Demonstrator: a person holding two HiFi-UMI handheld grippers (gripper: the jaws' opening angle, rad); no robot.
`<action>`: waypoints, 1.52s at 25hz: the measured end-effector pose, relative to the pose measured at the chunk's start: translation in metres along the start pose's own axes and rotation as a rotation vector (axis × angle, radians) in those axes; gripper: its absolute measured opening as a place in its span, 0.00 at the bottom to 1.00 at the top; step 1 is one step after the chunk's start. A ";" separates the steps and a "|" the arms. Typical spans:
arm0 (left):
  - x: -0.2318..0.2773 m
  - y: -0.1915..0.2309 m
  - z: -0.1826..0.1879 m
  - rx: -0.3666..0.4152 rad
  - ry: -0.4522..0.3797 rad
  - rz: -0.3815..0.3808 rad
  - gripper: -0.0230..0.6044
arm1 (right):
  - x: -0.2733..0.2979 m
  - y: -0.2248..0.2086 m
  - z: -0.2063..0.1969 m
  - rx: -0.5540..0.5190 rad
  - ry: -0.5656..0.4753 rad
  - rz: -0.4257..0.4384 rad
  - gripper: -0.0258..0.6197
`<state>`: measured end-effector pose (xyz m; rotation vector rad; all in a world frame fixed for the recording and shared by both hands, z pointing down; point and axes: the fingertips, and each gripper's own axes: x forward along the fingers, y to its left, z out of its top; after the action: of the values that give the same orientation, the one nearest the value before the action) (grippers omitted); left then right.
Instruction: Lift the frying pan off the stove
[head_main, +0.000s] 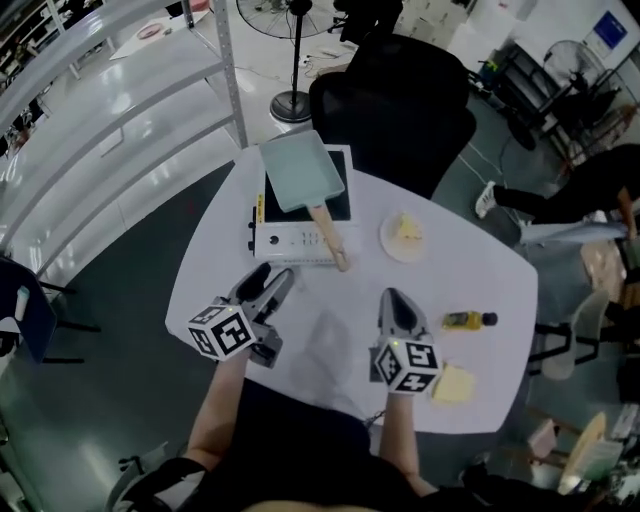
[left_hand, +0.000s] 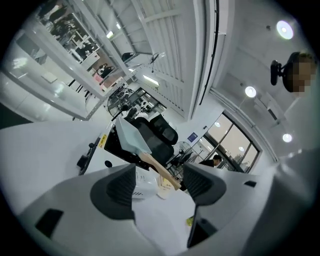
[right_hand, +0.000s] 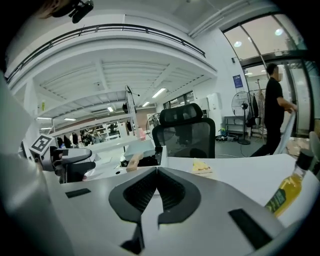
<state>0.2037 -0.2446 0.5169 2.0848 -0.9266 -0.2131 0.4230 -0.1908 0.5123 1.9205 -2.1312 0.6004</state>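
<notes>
Frying pan (head_main: 301, 170) sits on the stove (head_main: 296, 243) (wooden handle (head_main: 328, 238) pointing back at the 2 grippers). Left gripper (head_main: 270, 280) hovers near it, jaws spread, nothing between. Right gripper (head_main: 397, 300) pressed together, empty.

The frying pan (head_main: 302, 170), rectangular and pale teal, sits flat on the stove (head_main: 290, 243), a white unit with a black top. Its wooden handle (head_main: 329, 236) slants out over the stove's white control panel, ending just past the front edge.
</notes>
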 end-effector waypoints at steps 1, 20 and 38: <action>0.001 0.000 -0.001 -0.021 -0.005 -0.001 0.49 | 0.002 -0.001 -0.001 -0.001 0.007 0.008 0.05; 0.097 0.007 0.000 -0.389 -0.048 -0.147 0.49 | 0.020 -0.016 -0.018 0.015 0.072 0.035 0.05; 0.176 0.018 0.003 -0.402 0.035 -0.209 0.49 | 0.054 -0.024 -0.030 0.035 0.114 0.021 0.05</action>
<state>0.3185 -0.3732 0.5572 1.7992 -0.5862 -0.4338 0.4359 -0.2285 0.5653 1.8370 -2.0862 0.7370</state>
